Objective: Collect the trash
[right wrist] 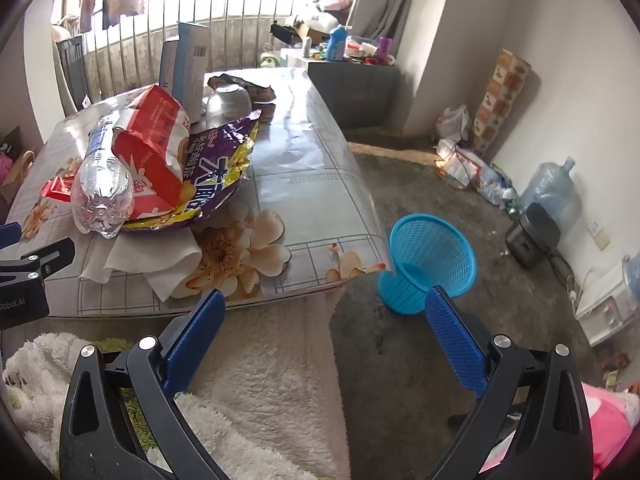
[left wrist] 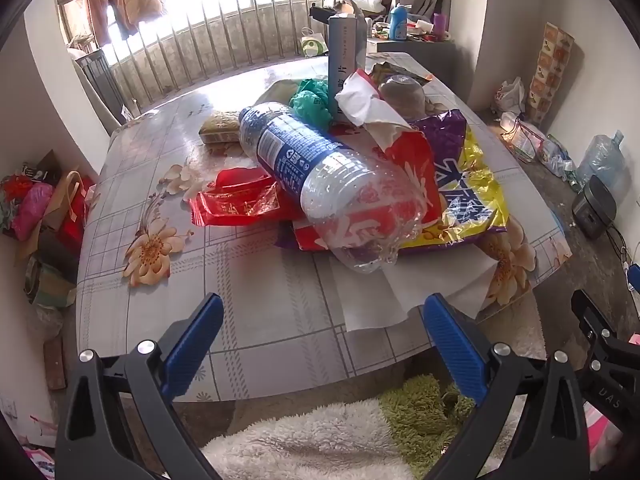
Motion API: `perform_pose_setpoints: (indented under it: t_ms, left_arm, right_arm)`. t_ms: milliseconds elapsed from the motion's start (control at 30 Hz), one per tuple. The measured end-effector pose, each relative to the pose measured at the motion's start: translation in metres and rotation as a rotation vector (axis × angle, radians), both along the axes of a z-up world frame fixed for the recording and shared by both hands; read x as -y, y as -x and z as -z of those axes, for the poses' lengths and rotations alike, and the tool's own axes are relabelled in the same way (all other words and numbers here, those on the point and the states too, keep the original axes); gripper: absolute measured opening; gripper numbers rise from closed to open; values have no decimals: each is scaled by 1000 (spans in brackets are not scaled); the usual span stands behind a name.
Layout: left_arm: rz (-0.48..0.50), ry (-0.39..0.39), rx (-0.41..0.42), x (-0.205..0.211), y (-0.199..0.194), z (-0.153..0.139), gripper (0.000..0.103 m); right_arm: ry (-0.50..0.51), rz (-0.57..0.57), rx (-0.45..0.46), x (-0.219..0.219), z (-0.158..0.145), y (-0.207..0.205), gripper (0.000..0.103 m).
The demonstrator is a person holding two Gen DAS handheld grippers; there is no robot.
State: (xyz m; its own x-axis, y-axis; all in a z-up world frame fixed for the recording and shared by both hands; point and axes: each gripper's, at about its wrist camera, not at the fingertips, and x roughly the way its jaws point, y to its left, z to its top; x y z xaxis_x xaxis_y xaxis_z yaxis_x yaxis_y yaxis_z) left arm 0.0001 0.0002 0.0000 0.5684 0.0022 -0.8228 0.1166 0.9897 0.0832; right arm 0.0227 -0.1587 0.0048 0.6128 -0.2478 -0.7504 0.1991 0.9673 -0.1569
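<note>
Both tools hang level at the counter's (left wrist: 256, 280) near edge, the left tool (left wrist: 322, 322) and right tool (right wrist: 324, 320) spread wide and empty. Wrappers partly hide a white tissue (left wrist: 368, 292). A clear, crumpled bottle (left wrist: 320, 176) lies atop the heap; a blue basket (right wrist: 430, 260) stands on the floor, right.

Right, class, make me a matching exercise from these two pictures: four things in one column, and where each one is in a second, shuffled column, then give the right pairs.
Things
1. clear plastic bottle
2. blue basket
3. white paper sheet
4. grey carton

Places
A. on the floor beside the table's corner
B. standing upright at the back of the trash pile
C. lying on its side on top of the red and purple wrappers
D. flat under the pile, sticking out over the table's near edge

Pairs: 1-C, 2-A, 3-D, 4-B
</note>
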Motion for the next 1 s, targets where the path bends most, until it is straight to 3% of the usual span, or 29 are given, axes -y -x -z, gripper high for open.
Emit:
perform_pose_setpoints:
  t_ms: [1000]
  left_arm:
    - [-2,18,-20,-4,-3,4,99]
  right_arm:
    - [8,0,-2,-2,1,-1,95]
